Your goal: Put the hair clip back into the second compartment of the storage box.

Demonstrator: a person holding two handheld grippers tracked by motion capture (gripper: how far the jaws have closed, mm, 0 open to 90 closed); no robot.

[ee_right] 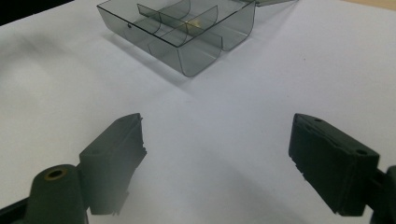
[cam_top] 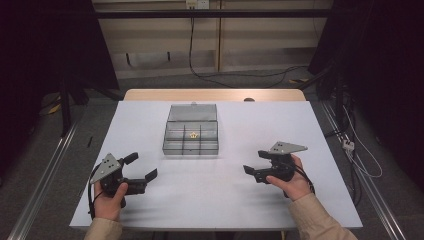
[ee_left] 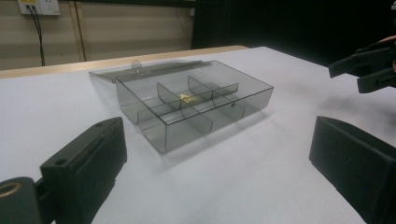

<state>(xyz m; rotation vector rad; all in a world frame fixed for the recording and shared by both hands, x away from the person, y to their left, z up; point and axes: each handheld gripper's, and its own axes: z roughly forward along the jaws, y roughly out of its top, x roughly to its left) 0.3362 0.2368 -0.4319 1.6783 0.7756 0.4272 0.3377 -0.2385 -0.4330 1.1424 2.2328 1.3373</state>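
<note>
Clear grey box [cam_top: 190, 136] at table centre, ahead of both grippers, well apart from each. Lid [cam_top: 192, 112] thrown back flat behind the tray, so the compartments stand open from above, ready for a reach-in. Dividers split the tray into several cells. 1 small yellow piece [cam_top: 193, 134] lying in a middle cell, likely the thing to fetch or the first of a sort; too small to say what it is.

Left gripper [cam_top: 141, 172] held low over the white table [cam_top: 230, 200], near the front edge, jaws spread wide with nothing between. Pointed toward the box, which sits just beyond its jaws in the left gripper view [ee_left: 196, 105]; yellow piece [ee_left: 188, 98] visible through the clear wall there. Probably parked to steady the tray or wait its turn.

Right gripper [cam_top: 256, 164] also low over the table, jaws spread wide, empty, bare table between them. Angled inward toward the box, whose front corner [ee_right: 187, 32] lies ahead and up-left of its jaws in the right gripper view. Wide stance fits an approach, not a grip.

Both hands [cam_top: 111, 197] gripping the handles from below, forearms coming in at the near edge. Right hand [cam_top: 295, 182] a touch farther forward.

Judged step: reach toward the open tray; nothing picked up yet. Next move needs a drop into a narrow cell without knocking dividers or sliding the light box.
</note>
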